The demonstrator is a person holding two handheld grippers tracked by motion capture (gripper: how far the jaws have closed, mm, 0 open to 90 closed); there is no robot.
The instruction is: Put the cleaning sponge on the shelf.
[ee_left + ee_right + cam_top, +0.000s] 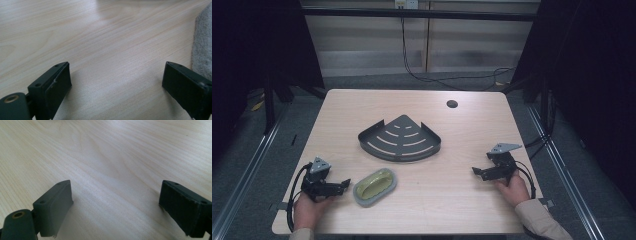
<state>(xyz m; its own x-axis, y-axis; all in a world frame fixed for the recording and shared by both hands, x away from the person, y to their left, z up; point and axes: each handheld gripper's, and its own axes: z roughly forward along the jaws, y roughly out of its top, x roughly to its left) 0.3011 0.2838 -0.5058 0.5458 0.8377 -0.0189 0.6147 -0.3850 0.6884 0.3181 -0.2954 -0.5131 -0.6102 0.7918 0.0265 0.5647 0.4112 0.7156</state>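
Note:
A dark metal quarter-round corner shelf (400, 138) with curved slots lies at the middle of the wooden table (462, 125). In front of it, to the left, sits an oval grey soap dish (375, 186) with a yellow-green inside. My left gripper (343, 185) rests on the table just left of the dish, jaws wide open and pointing at it. In the left gripper view the open jaws (116, 80) stand over bare wood, with the dish's grey edge (202, 50) at the right. My right gripper (476, 171) lies open at the right, and its own view (116, 197) has only wood between the jaws.
A round cable hole (452, 104) is in the table near its far right. Cables (447, 77) trail on the floor behind the table. Dark curtains hang at both sides. Metal rails (247, 170) run along the floor left and right.

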